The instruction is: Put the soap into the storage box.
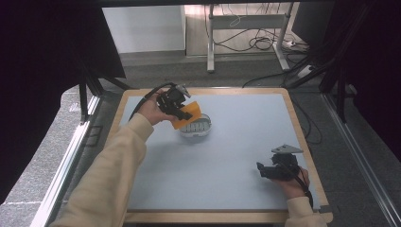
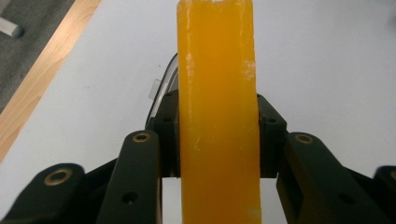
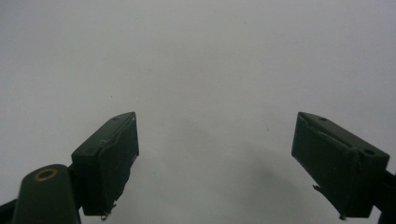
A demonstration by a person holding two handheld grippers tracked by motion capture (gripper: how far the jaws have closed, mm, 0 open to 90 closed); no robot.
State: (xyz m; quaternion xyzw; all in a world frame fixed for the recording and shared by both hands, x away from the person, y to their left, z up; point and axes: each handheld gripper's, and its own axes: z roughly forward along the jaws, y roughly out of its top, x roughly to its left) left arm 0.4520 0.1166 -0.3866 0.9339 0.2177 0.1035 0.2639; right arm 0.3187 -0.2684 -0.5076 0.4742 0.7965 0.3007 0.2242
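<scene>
Worktop [image 1: 227, 161]: pale grey-blue matte sheet, flat, edged with a light wooden border.
White object [image 1: 197, 127]: rounded, ribbed on top, far left of centre; partly covered by the orange block, so what it is stays unclear. In the left gripper view just a curved rim shows behind the block.
Orange block [image 2: 217, 116]: waxy, translucent slab with straight sides and whitish scuffs; held tilted above the white object, whether touching it cannot be told; cut off at the bottom of the left gripper view.
Left gripper [image 1: 176, 105]: black, jointed; its fingers [image 2: 166, 135] clamped on the block's two sides, the block between them and reaching well past their tips.
Right gripper [image 1: 278, 169]: near right, low over the bare worktop, well apart from the block; fingers [image 3: 112, 154] spread wide, nothing between.
</scene>
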